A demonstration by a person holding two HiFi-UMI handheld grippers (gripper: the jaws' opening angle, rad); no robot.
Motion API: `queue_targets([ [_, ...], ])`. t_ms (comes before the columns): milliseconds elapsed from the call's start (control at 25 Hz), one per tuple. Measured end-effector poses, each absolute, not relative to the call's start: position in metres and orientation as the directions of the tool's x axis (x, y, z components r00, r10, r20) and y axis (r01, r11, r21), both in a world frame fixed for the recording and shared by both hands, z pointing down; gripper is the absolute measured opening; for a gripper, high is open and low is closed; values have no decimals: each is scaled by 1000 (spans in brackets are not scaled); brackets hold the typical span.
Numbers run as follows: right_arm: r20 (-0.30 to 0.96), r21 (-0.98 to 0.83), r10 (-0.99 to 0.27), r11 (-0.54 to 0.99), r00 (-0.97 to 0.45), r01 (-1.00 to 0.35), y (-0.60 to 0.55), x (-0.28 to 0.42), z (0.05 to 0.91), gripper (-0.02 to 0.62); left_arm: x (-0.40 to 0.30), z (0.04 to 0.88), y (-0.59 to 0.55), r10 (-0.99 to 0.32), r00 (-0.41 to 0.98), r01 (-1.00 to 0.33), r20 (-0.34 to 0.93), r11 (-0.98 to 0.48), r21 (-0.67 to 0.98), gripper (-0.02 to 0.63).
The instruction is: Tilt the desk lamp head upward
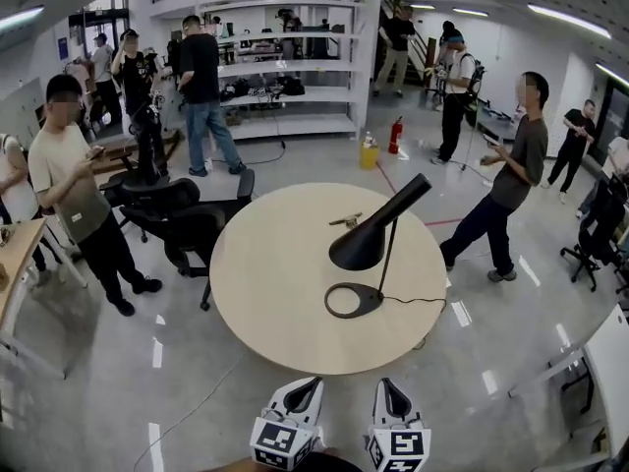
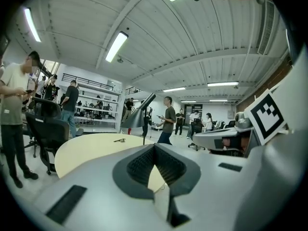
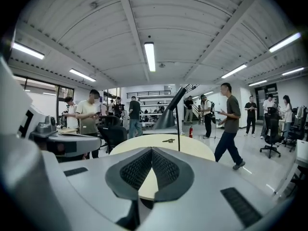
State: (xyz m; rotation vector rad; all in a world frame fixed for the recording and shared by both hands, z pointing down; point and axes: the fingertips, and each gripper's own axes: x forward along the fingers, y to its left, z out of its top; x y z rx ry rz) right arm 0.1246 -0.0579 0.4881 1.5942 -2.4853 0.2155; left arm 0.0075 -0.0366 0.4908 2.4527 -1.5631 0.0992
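So far: by my judgement nothing of the task is begun; neither gripper touches the desk lamp (image 1: pixel 366 264).
Lamp position: it stands right of centre on the round table (image 1: pixel 265 293), its ring base (image 1: pixel 354 300) flat on the top and a thin stem (image 1: pixel 389 254) rising from it.
Lamp head: the black cone-shaped lamp head (image 1: pixel 371 232) slopes, with its wide mouth low and to the left, facing the tabletop, and its narrow end high and to the right.
Left gripper: the left gripper (image 1: pixel 303 393) is at the bottom edge of the head view, short of the table and well apart from the lamp; its jaws are together with nothing between them (image 2: pixel 155 146).
Right gripper: the right gripper (image 1: pixel 393 398) is just beside the left one, equally far back; its jaws also meet at the tips and hold nothing (image 3: pixel 151 149).
Both gripper views: the lamp shows small, above the jaws and beyond the table's near edge (image 2: pixel 137 114) (image 3: pixel 168 115).
Left to do: all of it, as I judge: reach over the table, open a gripper, take the head, and raise its mouth, perhaps steadying the base.
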Motion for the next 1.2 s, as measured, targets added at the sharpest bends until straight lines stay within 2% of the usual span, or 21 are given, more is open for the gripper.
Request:
queue_targets([
  [400, 204, -55, -865, 458, -459, -887, -98, 162, 485, 15, 39, 483, -71, -905, 373, -927, 206, -355, 121, 44],
  [800, 218, -48, -883, 415, -415, -908, -162, 183, 487, 15, 53, 494, -152, -880, 419, -906, 225, -391, 161, 44],
  [1200, 213, 12, -911, 364, -353, -931, -253, 150, 445, 15, 10, 481, -263, -867, 462, -880, 189, -422, 217, 44],
])
